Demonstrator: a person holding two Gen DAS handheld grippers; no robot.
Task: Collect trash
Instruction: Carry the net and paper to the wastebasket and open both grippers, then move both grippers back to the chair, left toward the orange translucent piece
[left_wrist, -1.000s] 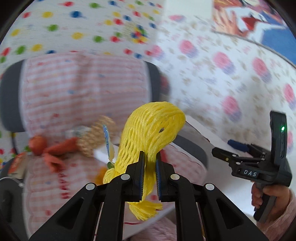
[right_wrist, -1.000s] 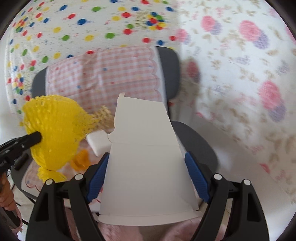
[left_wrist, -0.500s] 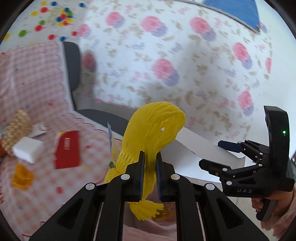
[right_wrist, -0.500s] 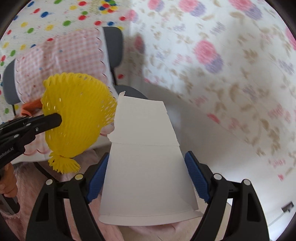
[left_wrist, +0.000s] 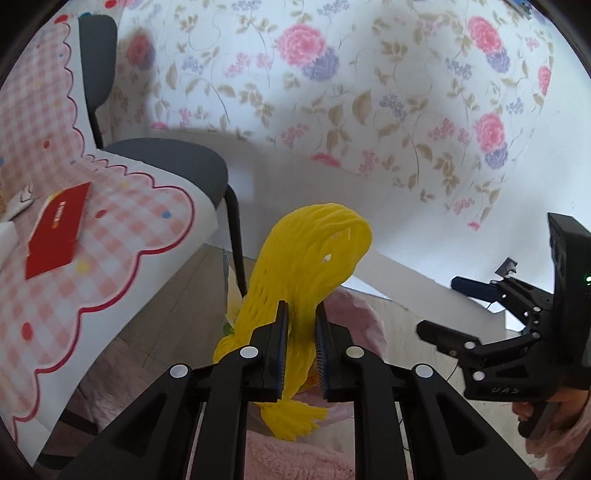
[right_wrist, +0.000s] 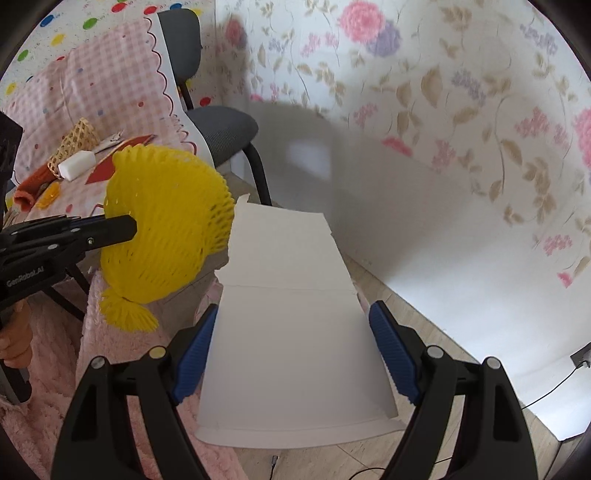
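Observation:
My left gripper (left_wrist: 300, 314) is shut on a yellow foam fruit net (left_wrist: 306, 266), held in the air beyond the chair seat's edge. The net also shows in the right wrist view (right_wrist: 166, 221), with the left gripper (right_wrist: 125, 227) at its left. My right gripper (right_wrist: 291, 325) is shut on the sides of a white piece of cardboard (right_wrist: 291, 332), held flat over the floor. The right gripper (left_wrist: 439, 306) shows at the right of the left wrist view, with the cardboard (left_wrist: 417, 288) behind the net.
A grey chair (left_wrist: 173, 162) with a pink checked cloth (left_wrist: 92, 266) holds a red card (left_wrist: 55, 229), a white block (right_wrist: 75, 166), a woven brown net (right_wrist: 74, 140) and orange scraps (right_wrist: 33, 188). Floral sheeting (left_wrist: 369, 110) hangs behind. A cable (right_wrist: 546, 391) lies on the floor.
Both grippers have swung to the right, away from the chair, carrying the yellow net and the cardboard. The chair now sits at the left edge of both views.

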